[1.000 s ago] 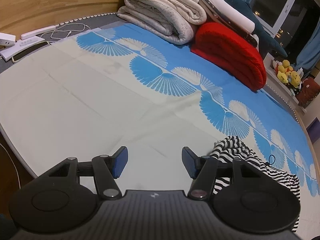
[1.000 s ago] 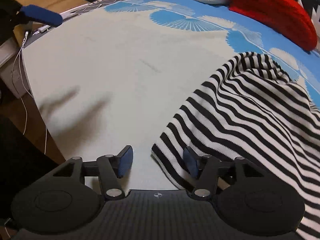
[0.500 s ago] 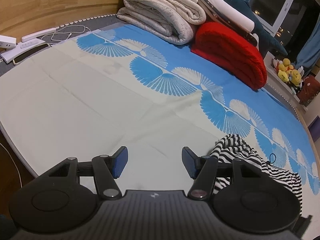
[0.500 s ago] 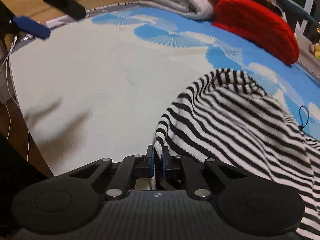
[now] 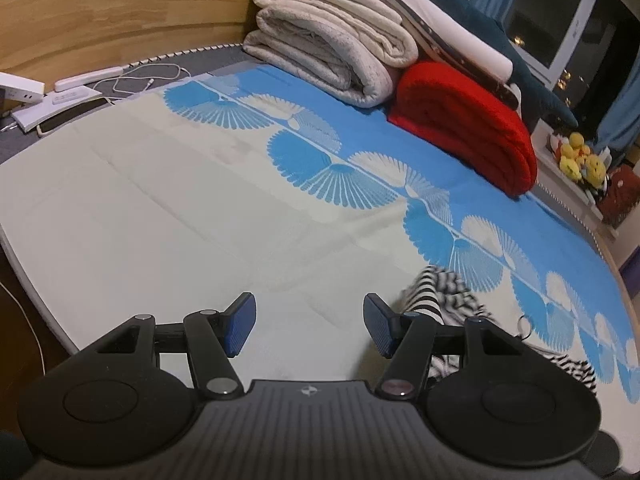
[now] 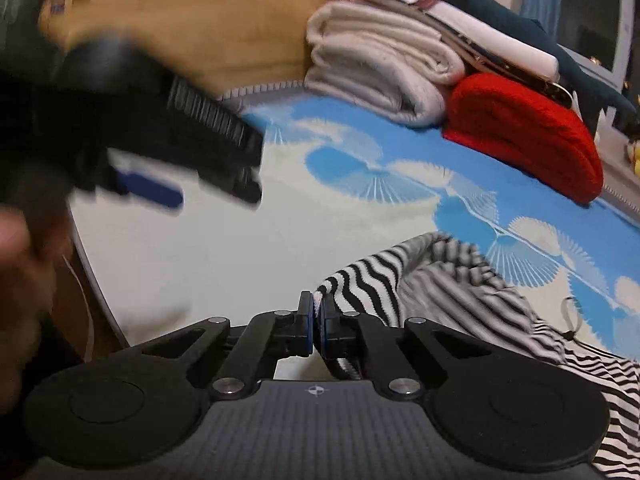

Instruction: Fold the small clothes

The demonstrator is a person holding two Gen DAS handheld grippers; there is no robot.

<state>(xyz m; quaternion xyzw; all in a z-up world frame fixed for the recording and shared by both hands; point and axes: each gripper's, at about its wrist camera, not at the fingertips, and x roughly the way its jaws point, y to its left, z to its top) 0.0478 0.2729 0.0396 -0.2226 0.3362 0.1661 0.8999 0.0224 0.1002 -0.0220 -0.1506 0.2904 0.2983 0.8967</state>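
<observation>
Your right tongs (image 6: 315,326), spread a second ago, are now clenched on the edge of the one striped garment (image 6: 440,280) and have raised it off the bed (image 6: 240,248); the rest trails to the right on the sheet. Your left tongs (image 5: 308,330) remain released and empty. Behind sit one red blanket (image 5: 464,128) and one cream blanket stack (image 5: 332,52).

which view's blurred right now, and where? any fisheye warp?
Right wrist view: heavy motion blur, worst on the left gripper and the striped garment; right gripper itself is sharp. Left wrist view: mostly sharp, garment slightly smeared. Both bow the bed's edge.
</observation>
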